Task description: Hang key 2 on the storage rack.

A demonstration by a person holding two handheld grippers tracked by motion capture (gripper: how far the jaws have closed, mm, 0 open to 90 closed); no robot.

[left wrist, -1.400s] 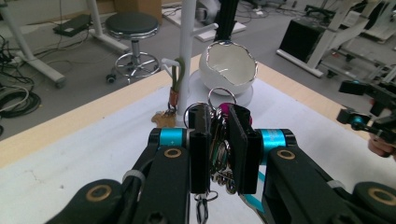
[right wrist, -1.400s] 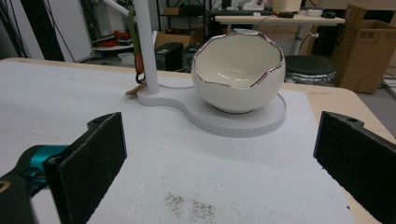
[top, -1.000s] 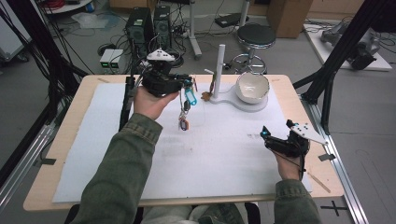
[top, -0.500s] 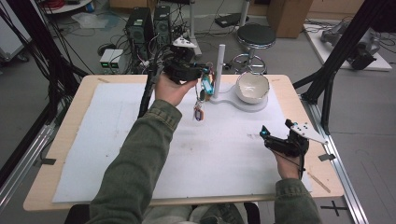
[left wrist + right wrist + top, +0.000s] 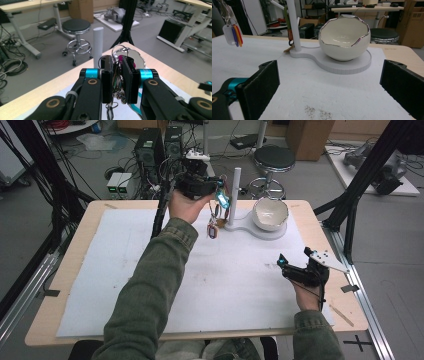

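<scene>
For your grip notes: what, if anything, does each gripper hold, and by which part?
The left gripper clamps a bunch of keys near its ring; the tags dangle. The right gripper holds nothing.

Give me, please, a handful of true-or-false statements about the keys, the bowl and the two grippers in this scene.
1. The left gripper is shut on the bunch of keys. True.
2. The keys lie flat on the mat. False: they hang in the air beside the white post.
3. The right gripper holds the bowl. False: its jaws stand open, short of the bowl.
4. The bowl has a jagged rim like a cracked eggshell. True.
</scene>
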